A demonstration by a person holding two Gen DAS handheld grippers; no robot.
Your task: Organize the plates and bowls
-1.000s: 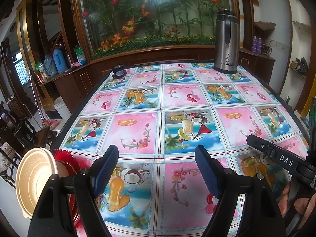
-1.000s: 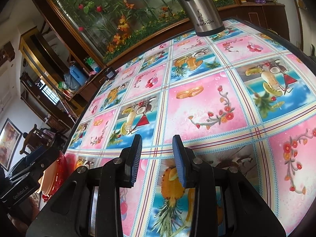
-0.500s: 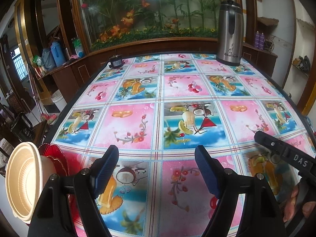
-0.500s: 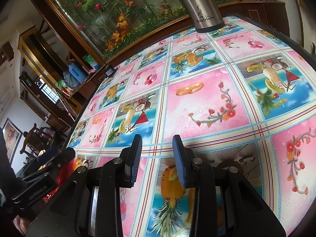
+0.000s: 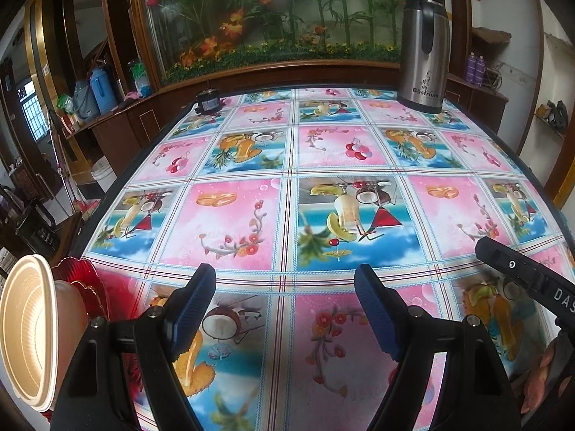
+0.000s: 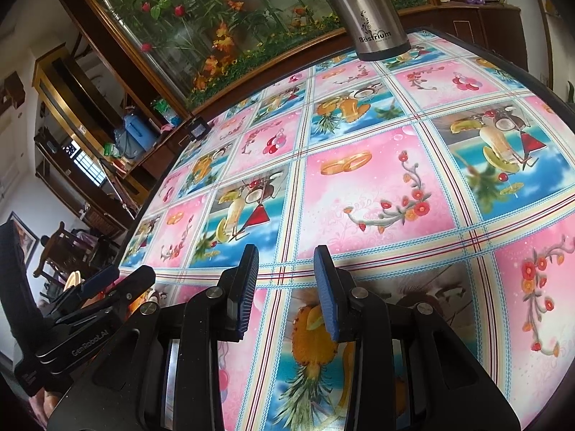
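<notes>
A cream bowl [image 5: 28,327] stands on edge at the table's near left corner, its inside facing the camera. Behind it a red ribbed plate [image 5: 84,287] leans. My left gripper [image 5: 285,305] is open wide and empty above the tablecloth, to the right of the bowl and plate. My right gripper [image 6: 285,280] is part open and empty, low over the near middle of the table. The left gripper also shows in the right wrist view [image 6: 104,282], with a sliver of the bowl [image 6: 73,277] behind it.
A steel thermos jug [image 5: 424,54] stands at the table's far right. A small dark object [image 5: 207,101] sits at the far left edge. The patterned tablecloth [image 5: 323,151] covers the table. A wooden cabinet with a planted glass case [image 5: 273,21] lies behind. Chairs stand to the left.
The left gripper has drawn back and turned slightly right, so the bowl and plate sit further left in its view. The right gripper has barely moved. Both stay as open as before.
</notes>
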